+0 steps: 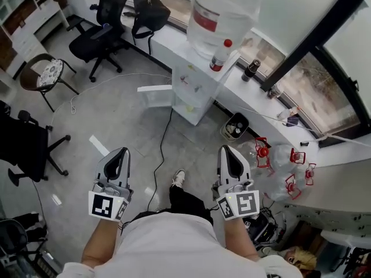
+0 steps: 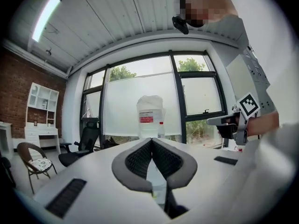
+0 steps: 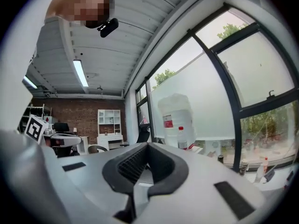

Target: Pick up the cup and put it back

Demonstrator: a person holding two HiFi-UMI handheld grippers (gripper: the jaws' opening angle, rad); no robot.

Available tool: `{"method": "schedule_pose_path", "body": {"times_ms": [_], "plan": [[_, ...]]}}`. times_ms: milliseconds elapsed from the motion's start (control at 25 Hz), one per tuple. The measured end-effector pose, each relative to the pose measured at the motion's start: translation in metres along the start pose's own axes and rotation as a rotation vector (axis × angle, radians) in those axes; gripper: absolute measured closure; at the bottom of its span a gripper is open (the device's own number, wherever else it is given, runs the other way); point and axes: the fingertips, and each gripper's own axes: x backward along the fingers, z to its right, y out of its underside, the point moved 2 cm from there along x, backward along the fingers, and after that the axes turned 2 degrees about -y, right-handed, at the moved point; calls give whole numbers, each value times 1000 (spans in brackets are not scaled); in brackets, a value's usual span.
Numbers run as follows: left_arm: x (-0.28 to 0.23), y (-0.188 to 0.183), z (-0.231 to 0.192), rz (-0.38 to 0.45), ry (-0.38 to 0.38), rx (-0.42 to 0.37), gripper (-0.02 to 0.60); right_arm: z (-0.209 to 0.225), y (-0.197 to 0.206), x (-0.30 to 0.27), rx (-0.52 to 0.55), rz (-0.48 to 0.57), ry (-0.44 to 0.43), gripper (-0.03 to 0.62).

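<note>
I cannot make out a cup in any view. My left gripper [image 1: 119, 155] and my right gripper [image 1: 228, 152] are held side by side over the grey floor, both pointing toward a white water dispenser [image 1: 193, 91] that carries a large clear jug [image 1: 223, 7]. The left gripper [image 2: 150, 142] is shut with nothing between its pads, and the jug [image 2: 149, 115] stands straight ahead of it. In its own view the right gripper [image 3: 146, 146] is also shut and empty, and the jug [image 3: 175, 118] is ahead of it, slightly to the right.
A red-capped bottle [image 1: 220, 55] and a dark bottle [image 1: 251, 69] stand on the white window ledge [image 1: 261, 106]. Beside the dispenser are a small bin [image 1: 235, 126] and several empty jugs with red handles [image 1: 284, 167]. Office chairs [image 1: 101, 28] stand to the left, and a black cable [image 1: 162, 155] runs across the floor.
</note>
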Motion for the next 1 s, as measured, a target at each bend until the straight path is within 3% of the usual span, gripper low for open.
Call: {"method": "schedule_pose_path", "body": {"times_ms": [200,400,560,720,1000], "plan": [[-65,-25,0,35,-12,-21,558,7,7,-65,-50,-8,-137,576],[-97,-38,2,44,-19,-35,558,20,2,-96,-68,1,-179,576],[-111,-41,-12,42,-29,-44,558,36,12,-107,-87,-31,-149,576],[-122,-26,-32,17,-19,-5,558,38,21,-117,-85,-60,-106,576],[-170,-5,-59,14,116,40,558,41,30,-143,-46,-95,17,576]]}}
